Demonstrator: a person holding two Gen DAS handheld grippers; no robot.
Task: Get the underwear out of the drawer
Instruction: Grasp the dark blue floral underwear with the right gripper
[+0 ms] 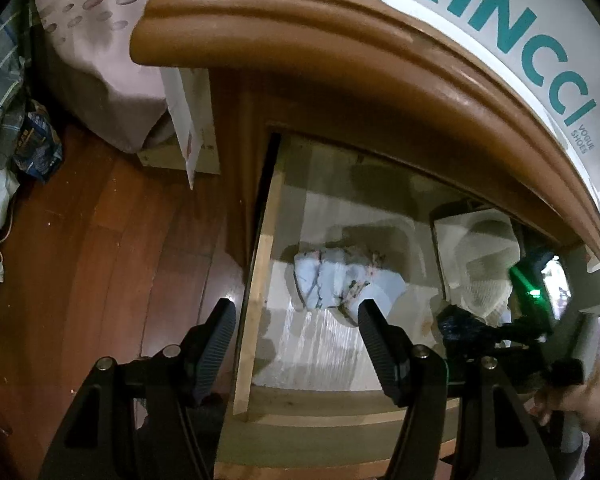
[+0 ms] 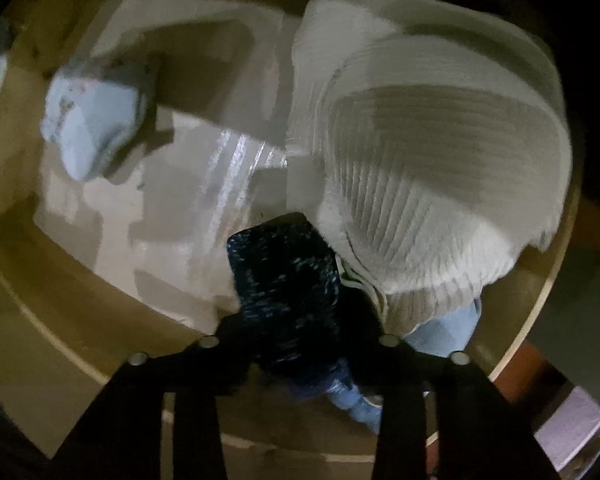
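White ribbed knit crowding dark underwear, pale-blue bundle apart

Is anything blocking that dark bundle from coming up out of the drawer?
Possibly: the cream knit garment lies against the dark speckled underwear held by the right gripper, but the drawer is open above.

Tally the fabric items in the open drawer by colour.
Light blue: 1, the rolled light blue patterned cloth bundle on the drawer floor.
Cream: 1, the ribbed cream knit garment.
Dark navy: 1, the speckled dark navy fabric piece between the right tool fingers.
Total: 3
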